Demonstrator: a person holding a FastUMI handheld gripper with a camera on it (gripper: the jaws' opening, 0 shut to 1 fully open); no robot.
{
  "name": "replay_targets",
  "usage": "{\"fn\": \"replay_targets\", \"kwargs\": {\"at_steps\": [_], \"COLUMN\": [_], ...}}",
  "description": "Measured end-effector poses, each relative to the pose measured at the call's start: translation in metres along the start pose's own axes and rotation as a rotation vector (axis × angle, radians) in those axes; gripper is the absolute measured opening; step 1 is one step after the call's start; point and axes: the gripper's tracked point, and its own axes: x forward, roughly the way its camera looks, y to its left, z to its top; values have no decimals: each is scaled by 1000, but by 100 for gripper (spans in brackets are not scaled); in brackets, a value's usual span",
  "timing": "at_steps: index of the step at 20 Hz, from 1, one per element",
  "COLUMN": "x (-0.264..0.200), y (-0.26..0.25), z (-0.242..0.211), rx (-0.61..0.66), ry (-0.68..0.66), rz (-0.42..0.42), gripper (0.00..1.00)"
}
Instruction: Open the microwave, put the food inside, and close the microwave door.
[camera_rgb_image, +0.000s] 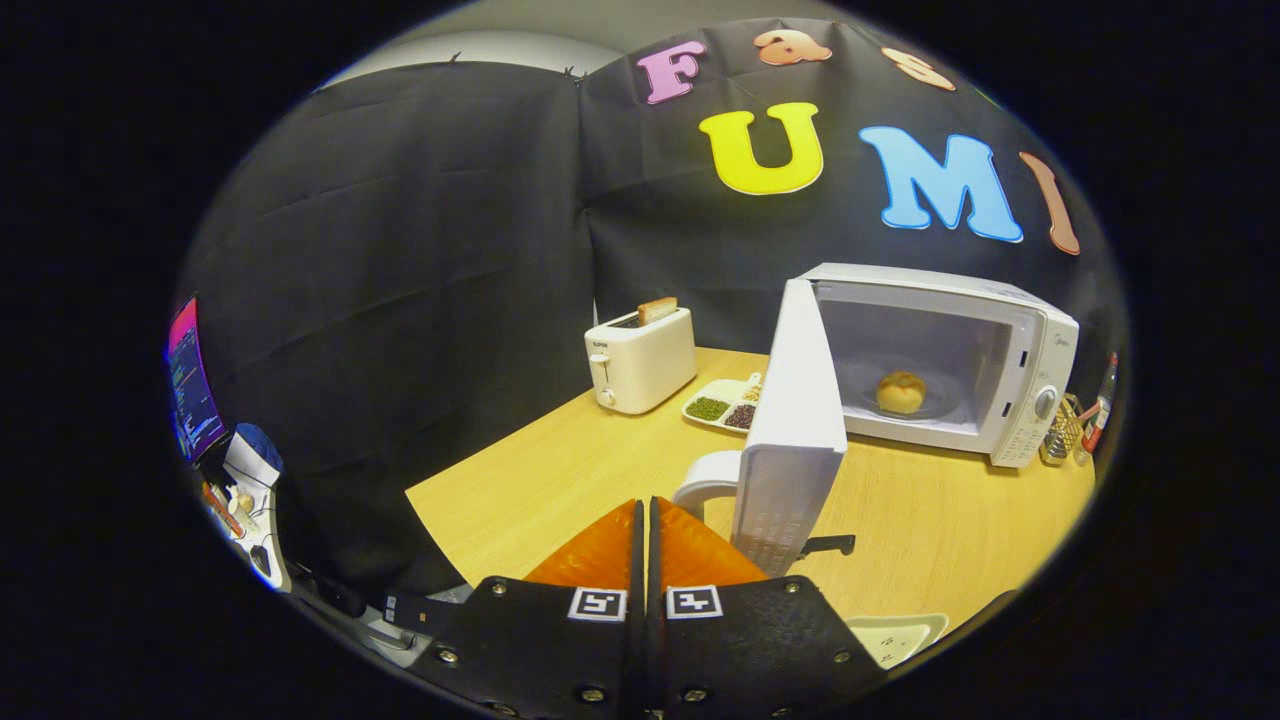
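Black cloth walls the booth behind a light wood surface (560, 480). White microwave (1000, 340) stands at its far side, door (795, 420) swung wide open; bread roll (900, 392) sits inside. Toaster (640, 360) holds a slice; sectioned tray (722, 404) between them. Gripper (645, 535) jaws pressed together, empty.

White microwave (1000, 370) open, bun (900, 392) inside

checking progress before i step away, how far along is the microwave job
Done: the microwave is open and the bread roll sits on its turntable inside. In hand: nothing; the gripper has its orange fingers pressed together, empty, near the edge of the microwave door, not touching it. Left: swinging that wide-open door shut.
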Motion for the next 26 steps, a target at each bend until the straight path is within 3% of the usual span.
{"fn": "replay_targets", "kwargs": {"at_steps": [17,26], "x": [-20,-7], "y": [-172,-251], "z": [12,28], "rx": [138,210], "ry": [-22,-40], "rz": [-257,-345], "gripper": [1,1]}}
